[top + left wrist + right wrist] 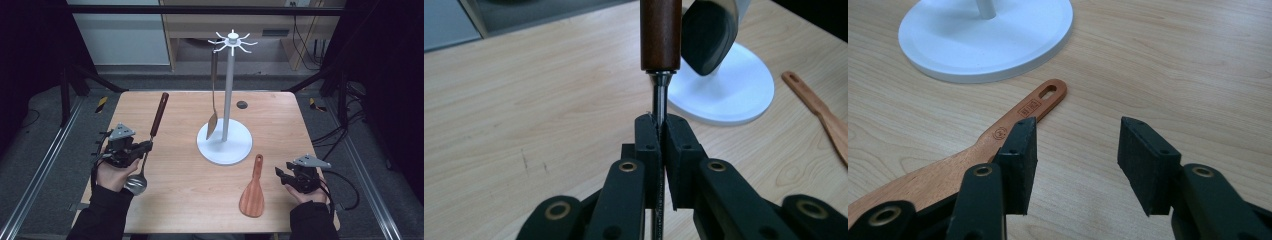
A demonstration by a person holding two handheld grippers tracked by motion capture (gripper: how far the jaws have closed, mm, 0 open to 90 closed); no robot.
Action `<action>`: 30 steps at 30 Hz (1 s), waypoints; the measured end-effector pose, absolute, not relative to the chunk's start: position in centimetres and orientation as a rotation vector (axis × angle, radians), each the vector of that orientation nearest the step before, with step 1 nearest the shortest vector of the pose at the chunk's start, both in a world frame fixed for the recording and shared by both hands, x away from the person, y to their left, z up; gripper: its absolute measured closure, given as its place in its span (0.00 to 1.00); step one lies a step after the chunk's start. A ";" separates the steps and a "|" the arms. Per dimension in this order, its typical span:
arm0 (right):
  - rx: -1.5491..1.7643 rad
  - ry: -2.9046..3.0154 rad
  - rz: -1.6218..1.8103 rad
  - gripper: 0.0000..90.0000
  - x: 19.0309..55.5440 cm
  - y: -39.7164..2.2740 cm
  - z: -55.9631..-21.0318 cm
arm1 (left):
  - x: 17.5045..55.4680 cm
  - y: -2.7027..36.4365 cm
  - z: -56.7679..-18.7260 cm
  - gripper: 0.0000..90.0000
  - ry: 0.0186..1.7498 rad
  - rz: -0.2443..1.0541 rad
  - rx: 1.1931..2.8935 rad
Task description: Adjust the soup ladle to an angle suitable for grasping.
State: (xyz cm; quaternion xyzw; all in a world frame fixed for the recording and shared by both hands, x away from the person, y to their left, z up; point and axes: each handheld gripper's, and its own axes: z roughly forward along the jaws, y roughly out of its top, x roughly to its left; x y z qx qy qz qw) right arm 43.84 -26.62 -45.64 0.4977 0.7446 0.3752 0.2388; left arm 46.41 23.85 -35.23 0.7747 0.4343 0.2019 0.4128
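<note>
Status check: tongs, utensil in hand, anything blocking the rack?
Left tongs shut on ladle shaft. Right tongs open beside wooden paddle. Spatula already hanging on rack.

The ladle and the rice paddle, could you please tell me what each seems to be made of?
Ladle: shiny metal bowl and stem, likely steel, judging by its reflections; dark glossy handle, probably varnished wood or plastic. Rice paddle: reddish wood with visible grain and a smooth matte finish.

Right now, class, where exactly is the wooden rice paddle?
In the high view the wooden rice paddle lies flat on the table's near right part, just left of the open right gripper and in front of the white utensil stand's base.
</note>
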 end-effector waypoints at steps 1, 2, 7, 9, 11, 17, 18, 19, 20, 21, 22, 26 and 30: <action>1.364 2.039 1.029 0.56 43.8 -26.6 -45.7 | 46.4 23.8 -35.2 0.94 1.092 0.508 1.948; 1.358 2.042 1.027 0.55 43.9 -26.6 -45.7 | 46.3 23.8 -35.0 0.94 1.085 0.512 1.937; 1.358 2.043 1.021 0.54 44.0 -26.6 -45.8 | 46.3 23.7 -34.6 0.94 1.069 0.519 1.923; 1.356 2.043 1.010 0.51 44.0 -26.5 -45.9 | 46.4 23.6 -34.4 0.94 1.060 0.519 1.917; 1.351 2.045 1.005 0.50 44.1 -26.5 -45.9 | 46.5 23.4 -34.2 0.94 1.051 0.522 1.909; 1.345 2.040 0.997 0.49 44.2 -26.5 -46.0 | 46.6 22.8 -33.5 0.94 1.020 0.538 1.888; 1.336 2.038 0.991 0.49 44.1 -26.5 -46.0 | 46.8 22.4 -32.9 0.94 0.998 0.536 1.887; 1.336 2.038 0.991 0.49 44.1 -26.5 -46.0 | 46.8 22.4 -32.9 0.94 0.998 0.536 1.887; 1.340 2.036 0.994 0.49 44.1 -26.4 -46.0 | 47.0 22.2 -32.6 0.94 0.986 0.538 1.876; 1.339 2.036 0.992 0.49 44.1 -26.4 -46.0 | 47.1 22.0 -32.2 0.94 0.971 0.538 1.867; 1.340 2.035 0.992 0.49 44.1 -26.4 -46.0 | 47.2 21.9 -32.0 0.94 0.963 0.539 1.861; 1.340 2.039 0.991 0.48 44.1 -26.4 -46.1 | 47.5 21.6 -31.3 0.94 0.948 0.539 1.837; 1.333 2.041 0.987 0.48 44.2 -26.4 -46.1 | 47.8 21.2 -30.9 0.94 0.930 0.537 1.814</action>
